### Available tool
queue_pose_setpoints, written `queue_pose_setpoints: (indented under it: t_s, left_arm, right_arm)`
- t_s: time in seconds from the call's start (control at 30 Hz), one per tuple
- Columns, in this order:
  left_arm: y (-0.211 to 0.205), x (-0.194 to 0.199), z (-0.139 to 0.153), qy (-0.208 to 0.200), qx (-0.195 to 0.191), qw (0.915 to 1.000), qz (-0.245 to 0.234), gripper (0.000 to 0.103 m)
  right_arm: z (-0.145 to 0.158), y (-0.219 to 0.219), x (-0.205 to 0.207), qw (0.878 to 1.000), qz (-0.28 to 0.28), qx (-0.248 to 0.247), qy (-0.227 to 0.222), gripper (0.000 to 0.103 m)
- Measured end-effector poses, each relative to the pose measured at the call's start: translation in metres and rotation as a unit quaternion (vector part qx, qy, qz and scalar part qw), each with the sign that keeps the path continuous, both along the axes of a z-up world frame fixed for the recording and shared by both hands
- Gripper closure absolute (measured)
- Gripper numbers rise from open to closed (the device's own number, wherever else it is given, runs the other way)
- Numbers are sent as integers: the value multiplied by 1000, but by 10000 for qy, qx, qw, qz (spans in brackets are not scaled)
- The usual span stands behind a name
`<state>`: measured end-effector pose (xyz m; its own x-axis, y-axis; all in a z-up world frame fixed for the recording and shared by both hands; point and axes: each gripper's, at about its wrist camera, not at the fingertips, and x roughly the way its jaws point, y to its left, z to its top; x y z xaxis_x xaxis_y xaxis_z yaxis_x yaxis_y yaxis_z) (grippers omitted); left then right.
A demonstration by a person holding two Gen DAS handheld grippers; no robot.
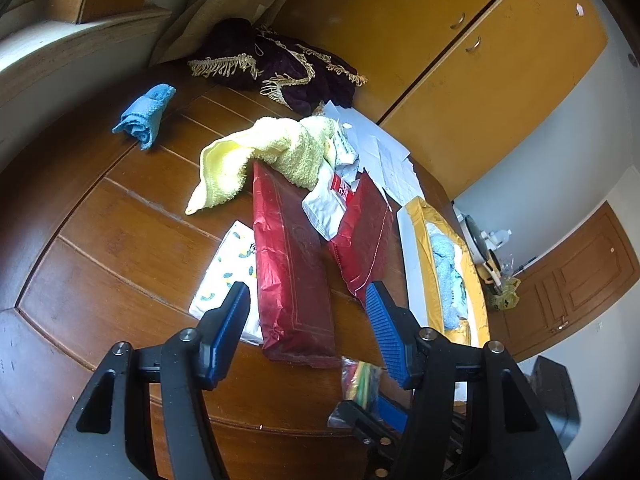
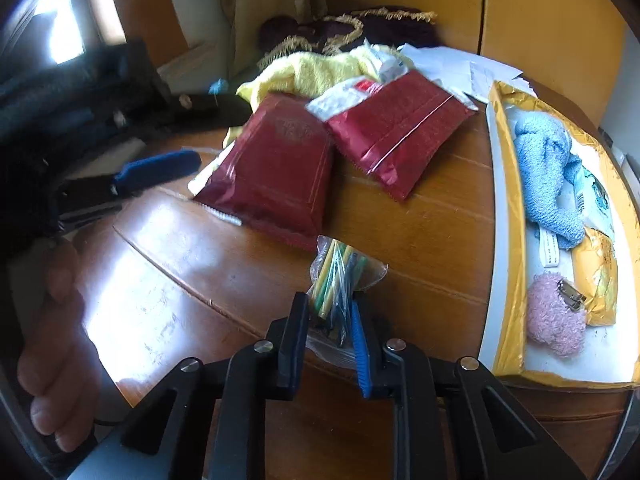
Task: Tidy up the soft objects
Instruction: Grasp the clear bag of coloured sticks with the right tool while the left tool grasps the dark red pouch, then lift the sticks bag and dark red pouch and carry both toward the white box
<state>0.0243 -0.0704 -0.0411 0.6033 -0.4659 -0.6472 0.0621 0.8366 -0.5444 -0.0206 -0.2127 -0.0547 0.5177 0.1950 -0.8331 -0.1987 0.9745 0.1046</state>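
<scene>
two tools, right tool (image 2: 331, 322) clenching straw bag (image 2: 340, 276) near table edge (image 2: 280, 344), left tool (image 1: 308, 320) released

Yellow towel (image 1: 276, 152); blue cloth (image 1: 146, 114); red packets (image 1: 292, 264); purple gold-fringed fabric (image 1: 280, 64).

free: bare wooden table (image 2: 168, 280) at near left | blocked centre: two red packets (image 1: 294, 264) (image 2: 400, 128) side by side, yellow towel (image 1: 276, 152) draped over their far ends | blocked right: gold-lined tray (image 2: 506, 216) at table edge | far: dark fringed cloth (image 1: 280, 64) against cupboard
</scene>
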Motion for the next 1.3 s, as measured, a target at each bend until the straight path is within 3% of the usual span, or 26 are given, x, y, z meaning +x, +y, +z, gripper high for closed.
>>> queue_pose_setpoints:
  t_s: [0.37, 0.8, 0.9, 0.93, 1.17, 1.3]
  left_arm:
    - [-32, 27, -12, 189, 999, 9944, -287, 44]
    - [-42, 36, -14, 125, 1393, 9897, -323, 45]
    - [-37, 35, -14, 173, 1314, 9911, -91, 61]
    - [-35, 35, -14, 187, 1323, 9910, -23, 73]
    - [-23, 29, -13, 171, 1020, 9946, -55, 88]
    - [-11, 23, -9, 251, 795, 9965, -111, 92]
  right_arm:
    - [-4, -1, 1, 9992, 223, 313, 55, 82]
    - [-9, -16, 5, 9928, 174, 1133, 361, 82]
    - [-9, -18, 4, 9925, 195, 1152, 362, 82]
    - [-9, -18, 4, 9922, 209, 1175, 366, 82]
    - [-9, -19, 5, 9902, 300, 1302, 412, 82]
    - [-6, -20, 5, 9896, 350, 1350, 352, 82]
